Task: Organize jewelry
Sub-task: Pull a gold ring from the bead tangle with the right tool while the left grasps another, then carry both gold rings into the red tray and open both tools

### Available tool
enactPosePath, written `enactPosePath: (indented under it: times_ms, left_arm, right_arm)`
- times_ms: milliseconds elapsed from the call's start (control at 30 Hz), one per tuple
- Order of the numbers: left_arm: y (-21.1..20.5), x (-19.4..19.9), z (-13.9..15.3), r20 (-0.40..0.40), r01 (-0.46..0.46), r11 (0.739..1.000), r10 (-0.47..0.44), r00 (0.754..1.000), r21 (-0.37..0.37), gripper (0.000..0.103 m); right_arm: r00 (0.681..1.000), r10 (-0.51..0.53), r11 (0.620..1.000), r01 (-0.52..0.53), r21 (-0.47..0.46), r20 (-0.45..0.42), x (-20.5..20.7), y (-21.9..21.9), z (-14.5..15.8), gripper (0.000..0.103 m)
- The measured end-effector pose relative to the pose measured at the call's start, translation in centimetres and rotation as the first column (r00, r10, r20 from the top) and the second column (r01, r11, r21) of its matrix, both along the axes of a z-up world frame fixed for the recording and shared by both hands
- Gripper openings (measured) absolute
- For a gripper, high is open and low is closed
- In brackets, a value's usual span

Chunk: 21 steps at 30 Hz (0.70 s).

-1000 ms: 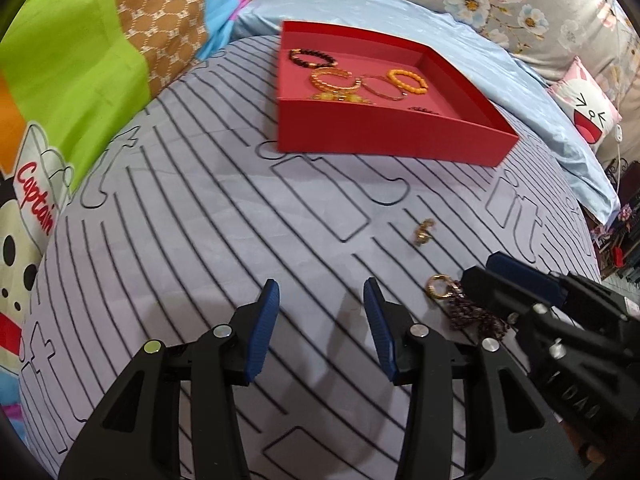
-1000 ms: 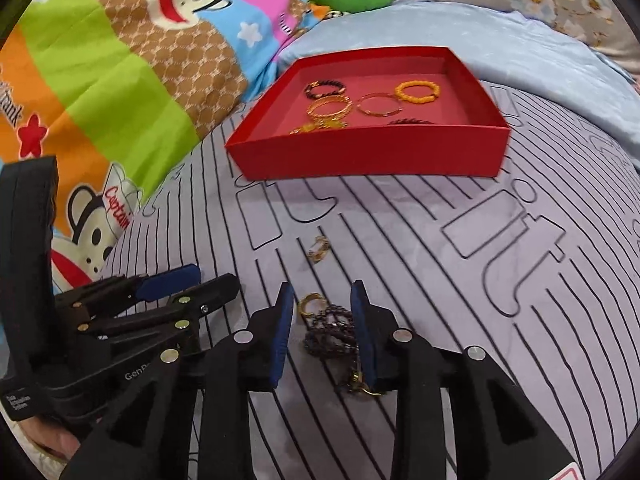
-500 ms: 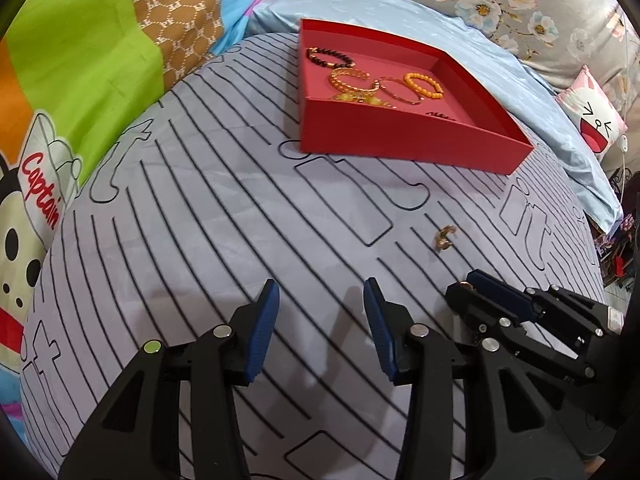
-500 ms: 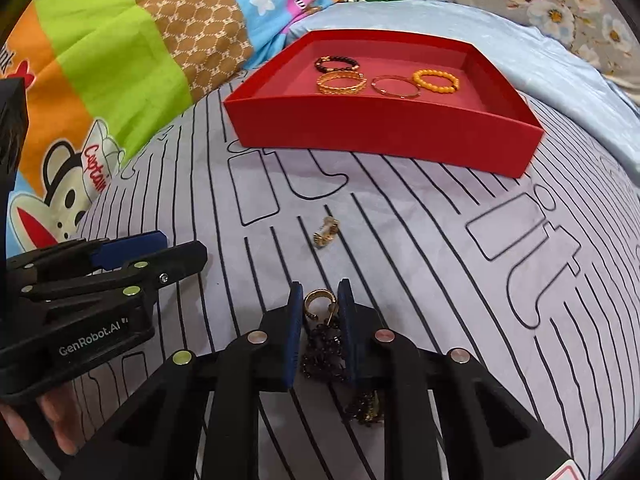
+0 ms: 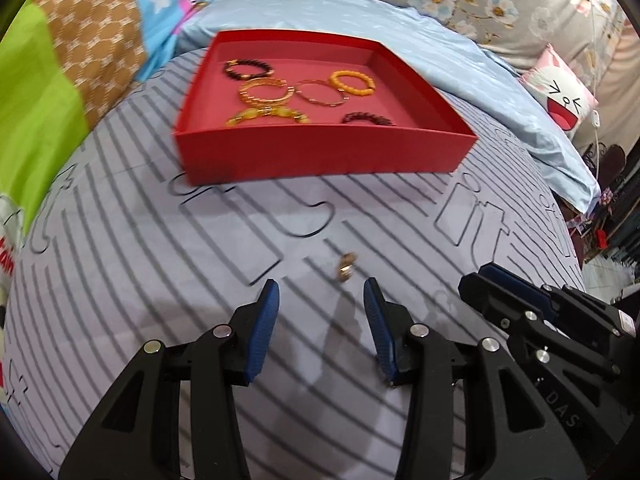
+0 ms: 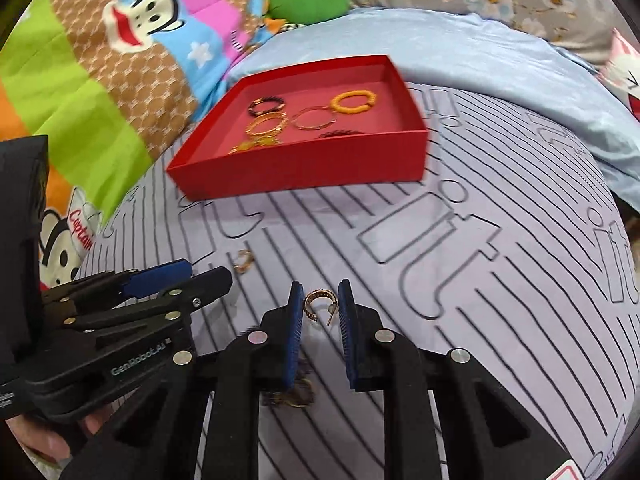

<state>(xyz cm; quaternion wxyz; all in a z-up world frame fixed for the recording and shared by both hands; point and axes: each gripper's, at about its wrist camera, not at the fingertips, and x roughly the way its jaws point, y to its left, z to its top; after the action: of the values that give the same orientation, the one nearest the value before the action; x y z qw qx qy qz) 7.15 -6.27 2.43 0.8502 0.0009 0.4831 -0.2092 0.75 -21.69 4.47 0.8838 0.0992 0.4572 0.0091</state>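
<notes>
Most of the job looks done from where I sit: the red tray (image 5: 320,160) already holds a dark bead bracelet (image 5: 248,70), a gold bangle (image 5: 266,94), a thin bangle (image 5: 322,94), an orange bead bracelet (image 5: 352,82), a gold chain piece (image 5: 268,114) near its front wall and another dark bracelet (image 5: 366,119) toward its front right corner. What I judge to be left lies on the striped sheet (image 5: 140,260) in front of the tray. My right gripper (image 6: 320,308) has a gold hoop earring (image 6: 316,304) between its blue pads, and a tangle of dark beads and gold (image 6: 296,394) hangs lower between the fingers; the jaws have just been closing and now stand narrow, and with the beads hanging between them I read them as clamped on that earring piece, though I cannot make out exactly where the pads bite. It sits well short of the tray, so the carry to the tray and the release inside are still ahead. My left gripper (image 5: 320,312) stands with its jaws apart and nothing in them, low over the sheet, also on the near side of the tray. Just ahead of its tips, between them and the tray's front wall, lies a second small gold earring (image 5: 346,270), untouched on the fabric. That one I take to be the last loose piece in view. The motion blur keeps me from seeing finer detail.
</notes>
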Motion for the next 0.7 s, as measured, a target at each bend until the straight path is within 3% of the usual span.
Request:
enactPosePath:
  times_ms: [167, 433, 700]
  left_arm:
    - [-1.4, 0.5, -0.5, 0.014, 0.021, 1.000, -0.022, 1.000, 0.019, 0.039]
    - [-2.0, 1.1, -1.0, 0.011, 0.036, 0.999, -0.036, 0.999, 0.041, 0.005]
    - [-1.8, 0.6, -0.1, 0.033, 0.038, 0.998, -0.040, 0.999, 0.056, 0.005]
  right_arm:
    - [1.000, -0.018, 1.000, 0.018, 0.021, -0.006, -0.2, -0.8, -0.2, 0.017]
    - [1.000, -0.008, 1.000, 0.008, 0.030, -0.011, -0.2, -0.4, -0.6, 0.017]
    - [1.000, 0.009, 0.999, -0.009, 0.033, -0.001, -0.3, 0.2, 0.0, 0.017]
